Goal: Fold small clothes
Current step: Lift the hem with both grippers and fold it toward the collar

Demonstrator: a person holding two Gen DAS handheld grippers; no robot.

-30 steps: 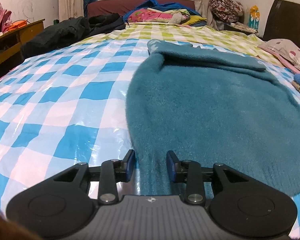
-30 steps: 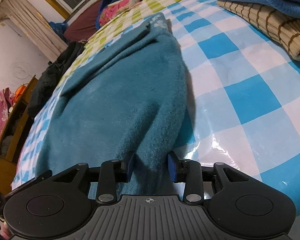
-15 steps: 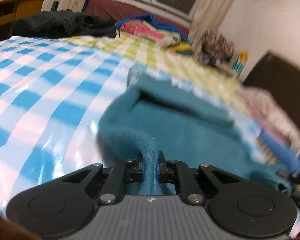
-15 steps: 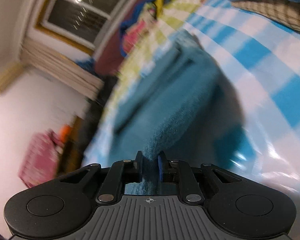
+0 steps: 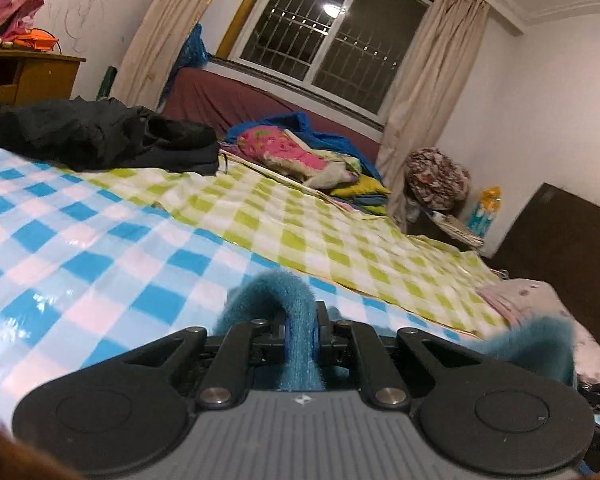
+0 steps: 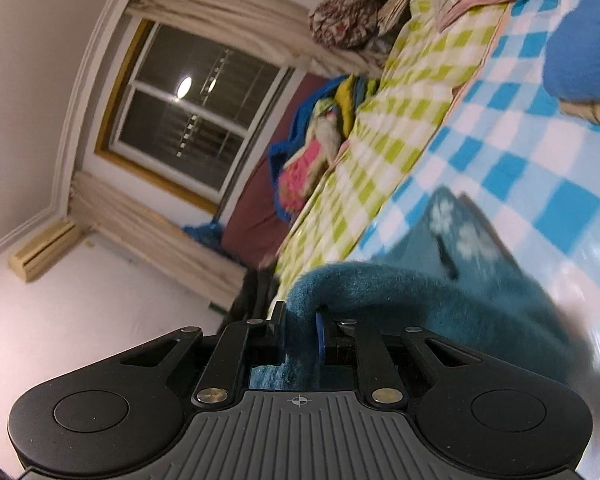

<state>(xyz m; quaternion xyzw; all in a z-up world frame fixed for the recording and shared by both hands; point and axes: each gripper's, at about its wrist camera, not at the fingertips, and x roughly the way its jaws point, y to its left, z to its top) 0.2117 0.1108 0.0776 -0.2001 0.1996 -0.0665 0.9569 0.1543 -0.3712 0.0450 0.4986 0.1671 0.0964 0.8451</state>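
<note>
The left gripper (image 5: 300, 334) pinches a bunched edge of the teal fleece garment (image 5: 296, 300), its jaws pressed tight on the fabric, above the blue-checked sheet (image 5: 100, 264). The right gripper (image 6: 300, 340) likewise clamps another part of the teal fleece garment (image 6: 440, 292), which arches up from its jaws and trails down onto the blue-checked sheet (image 6: 520, 152). No container is visible; a folded blue knit (image 6: 584, 52) lies well apart on the sheet.

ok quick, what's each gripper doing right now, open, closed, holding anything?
Left gripper: closed, pinching a fold of the teal fleece garment.
Right gripper: closed, pinching another edge of the same garment.
</note>
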